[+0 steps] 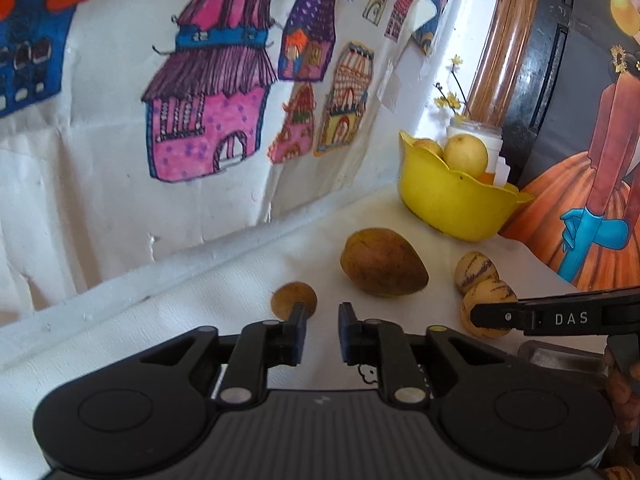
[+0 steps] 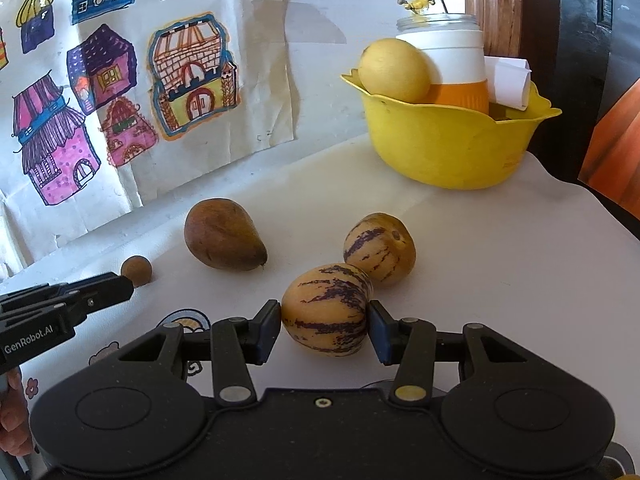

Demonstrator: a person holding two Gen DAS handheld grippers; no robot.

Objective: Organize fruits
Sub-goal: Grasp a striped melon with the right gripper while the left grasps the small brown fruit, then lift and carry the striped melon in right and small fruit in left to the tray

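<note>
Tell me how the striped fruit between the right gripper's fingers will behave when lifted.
The striped fruit is egg-shaped with smooth skin, so it may slip or pivot between the right gripper fingers. It looks firm, so probably stiff. If released it would likely roll, perhaps into the second striped fruit beside it.

On the bench [image 2: 500, 280], a bowl [image 2: 444, 148] stands at the far right near the wall, with a round fruit [image 2: 394, 70] in it. Before the bowl lie two striped fruits, the nearer one [image 2: 326, 310] touching the farther one [image 2: 378, 248]. Left of these lies a large pointed fruit [image 2: 222, 234]; a small round fruit [image 2: 137, 270] lies farther left.
</note>
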